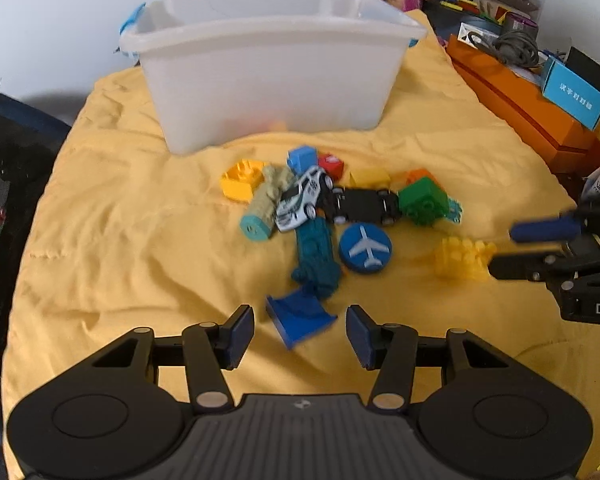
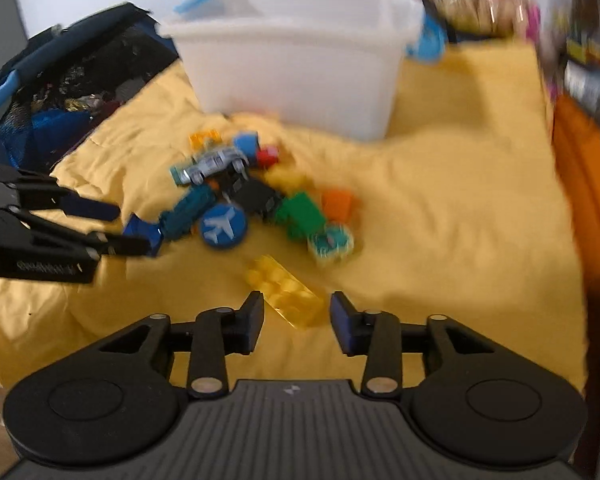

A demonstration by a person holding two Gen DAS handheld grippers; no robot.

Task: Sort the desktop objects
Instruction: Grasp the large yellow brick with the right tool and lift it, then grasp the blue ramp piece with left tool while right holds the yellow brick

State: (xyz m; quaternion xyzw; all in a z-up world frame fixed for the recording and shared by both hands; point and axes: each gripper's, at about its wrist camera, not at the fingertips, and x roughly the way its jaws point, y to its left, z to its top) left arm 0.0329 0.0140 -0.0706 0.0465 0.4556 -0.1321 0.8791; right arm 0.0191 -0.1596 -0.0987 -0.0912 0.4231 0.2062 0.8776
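Note:
A pile of toys lies on a yellow cloth (image 1: 140,240) in front of a white plastic bin (image 1: 268,80). In the pile are a white toy car (image 1: 304,198), a black car (image 1: 364,205), a green block (image 1: 422,200) and a blue plane disc (image 1: 365,248). My left gripper (image 1: 300,336) is open, with a blue ramp piece (image 1: 300,320) between its fingers. My right gripper (image 2: 297,322) is open around a yellow studded brick (image 2: 284,290). The brick also shows in the left wrist view (image 1: 462,258), right at the right gripper's fingertips.
An orange box (image 1: 520,108) and cluttered packages stand along the right edge. A dark mesh bag (image 2: 60,92) lies at the left. The bin (image 2: 296,76) has blue handles.

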